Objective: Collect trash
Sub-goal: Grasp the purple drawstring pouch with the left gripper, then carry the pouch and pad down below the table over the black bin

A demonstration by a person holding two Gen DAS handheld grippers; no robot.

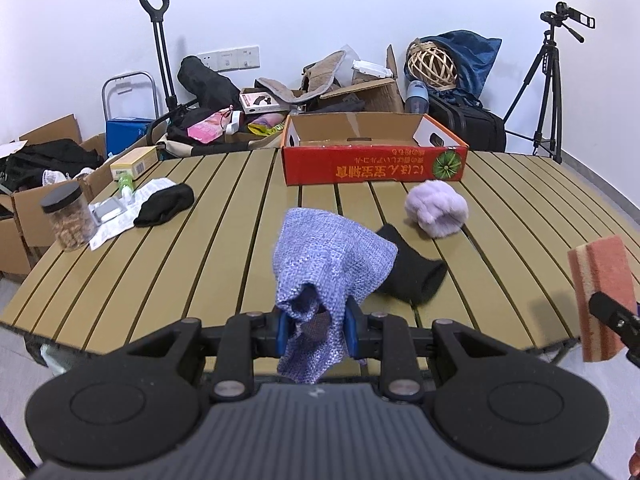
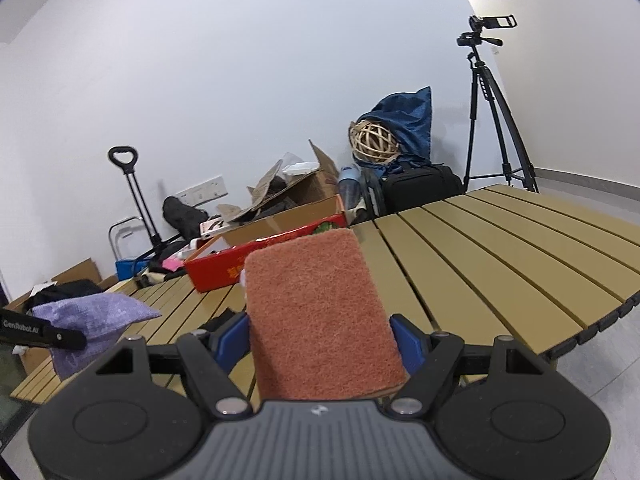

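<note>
Left gripper (image 1: 316,332) pinches purple cloth (image 1: 328,256); right gripper (image 2: 322,340) clamps sponge (image 2: 316,312), long axis pointing forward

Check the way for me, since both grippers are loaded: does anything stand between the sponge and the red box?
Nothing visible does. The sponge, clamped in the right gripper, faces bare slats up to the red box, whose top is open.

The left gripper (image 1: 316,330) pinches a purple cloth (image 1: 324,264) above the table (image 1: 224,216). A black sock (image 1: 416,276) lies just behind it. A fluffy ball (image 1: 436,209) sits near the red box (image 1: 374,160). A sponge (image 1: 600,300) hangs at the right edge.
</note>
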